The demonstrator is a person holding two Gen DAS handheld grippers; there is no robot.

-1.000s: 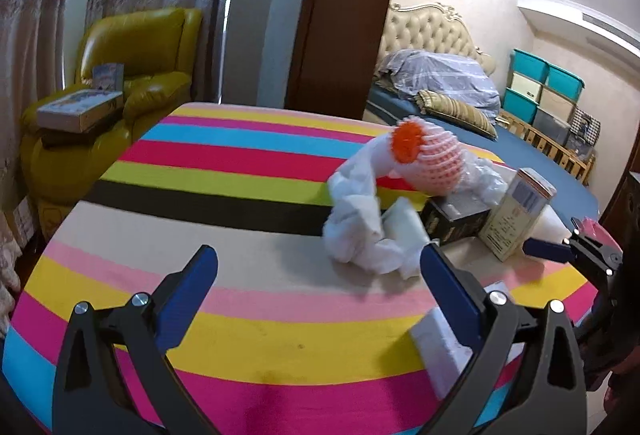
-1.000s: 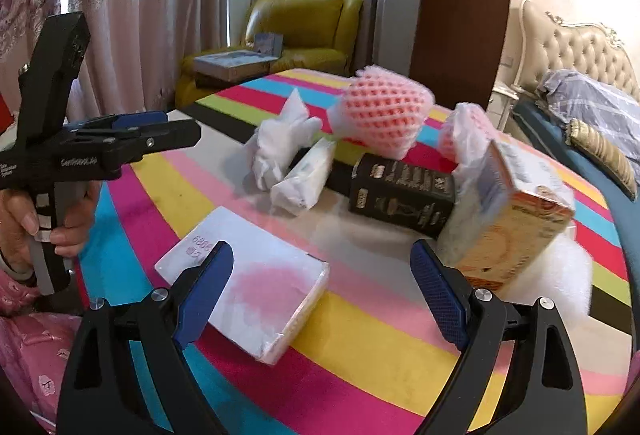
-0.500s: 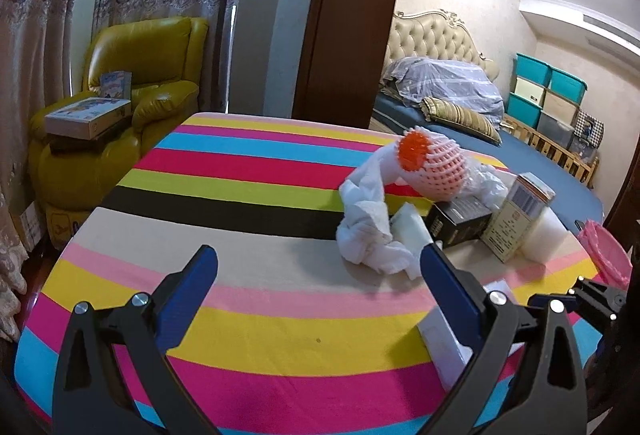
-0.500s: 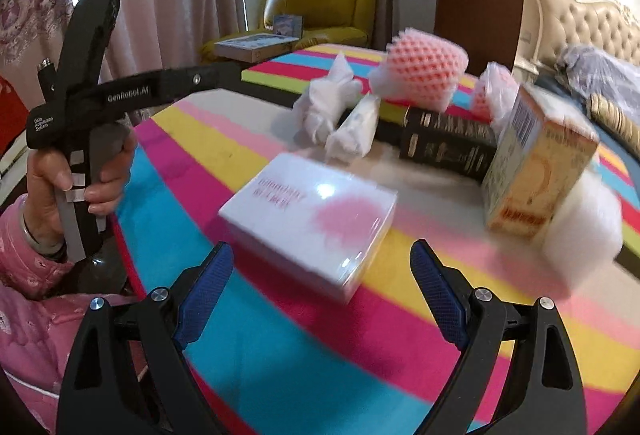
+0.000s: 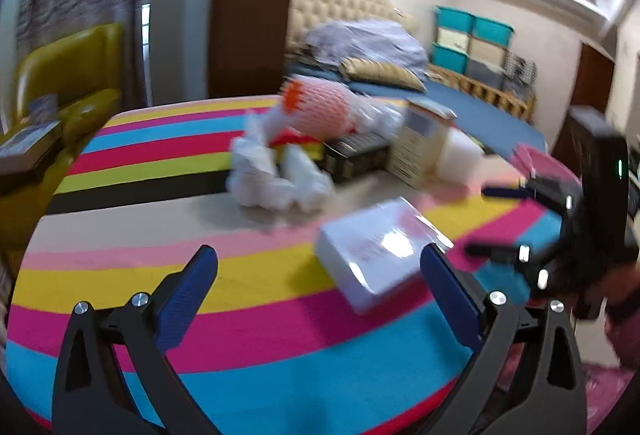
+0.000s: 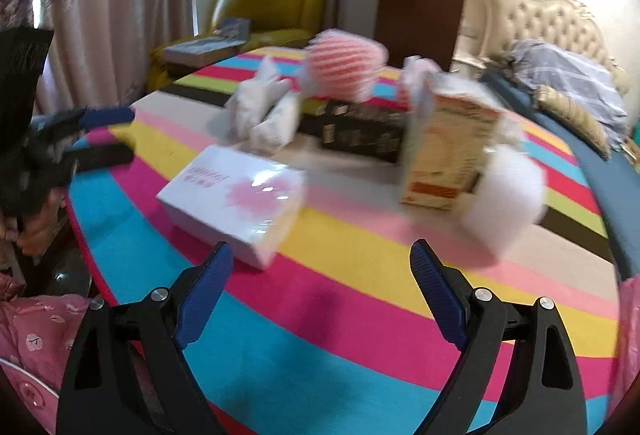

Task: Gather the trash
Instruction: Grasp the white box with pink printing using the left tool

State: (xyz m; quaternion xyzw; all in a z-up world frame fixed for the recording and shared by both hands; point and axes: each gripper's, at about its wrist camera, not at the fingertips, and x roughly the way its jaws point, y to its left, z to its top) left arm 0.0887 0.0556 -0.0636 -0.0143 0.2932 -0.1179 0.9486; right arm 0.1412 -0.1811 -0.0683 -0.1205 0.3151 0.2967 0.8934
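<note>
Trash lies on a round striped table (image 5: 132,275) (image 6: 360,267). A white box with a pink blotch (image 5: 380,247) (image 6: 236,191) is nearest. Behind it are crumpled white wrappers (image 5: 276,175) (image 6: 264,111), a pink foam fruit net (image 5: 320,107) (image 6: 344,63), a black carton (image 5: 352,155) (image 6: 364,131), a beige carton (image 5: 420,143) (image 6: 448,151) and a white foam lump (image 5: 460,155) (image 6: 508,191). My left gripper (image 5: 320,283) stands open, the white box beside its right finger. My right gripper (image 6: 320,283) is open and holds nothing, just short of the box. Both views are blurred.
A yellow armchair (image 5: 68,83) (image 6: 272,7) holding books stands behind the table by the curtains. A bed (image 5: 380,75) (image 6: 560,67) lies to the right, with teal storage bins (image 5: 468,35) at the far wall. A pink sleeve (image 6: 36,331) shows at the lower left.
Both grippers have swung: the left view turned right so the white box now sits near its right finger, and the right view pulled back and turned toward the cartons. Both stay open.
</note>
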